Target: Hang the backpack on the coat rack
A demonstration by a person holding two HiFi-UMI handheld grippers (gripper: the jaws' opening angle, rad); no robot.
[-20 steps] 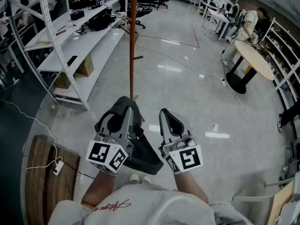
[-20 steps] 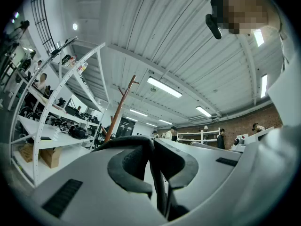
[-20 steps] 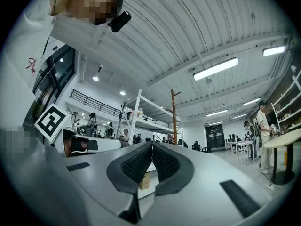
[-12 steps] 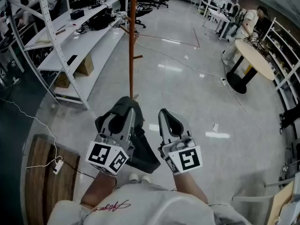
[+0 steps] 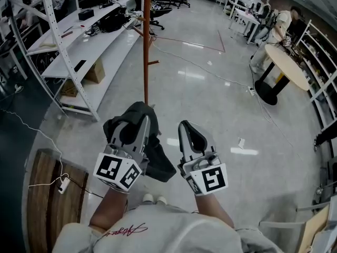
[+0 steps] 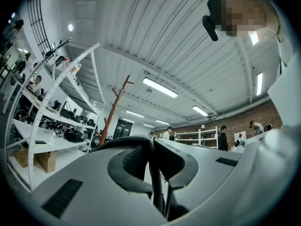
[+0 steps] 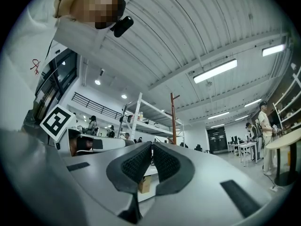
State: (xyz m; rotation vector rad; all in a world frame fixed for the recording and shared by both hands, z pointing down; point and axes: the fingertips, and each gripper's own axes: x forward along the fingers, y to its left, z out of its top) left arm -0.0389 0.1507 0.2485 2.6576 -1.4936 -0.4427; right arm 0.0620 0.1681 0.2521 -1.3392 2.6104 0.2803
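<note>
Your left tool (image 5: 132, 129) grips the dark grey fabric backpack (image 5: 160, 165), which hangs under it. Your right tool (image 5: 188, 133) is closed on nothing. The tall brown wooden coat rack (image 5: 147, 46) stands straight ahead, well apart, nearer your left tool.

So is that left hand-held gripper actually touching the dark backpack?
Touching. The left gripper view shows the left hand-held gripper with its jaws closed on a dark strap of the backpack; the head view shows it hanging underneath.
</note>
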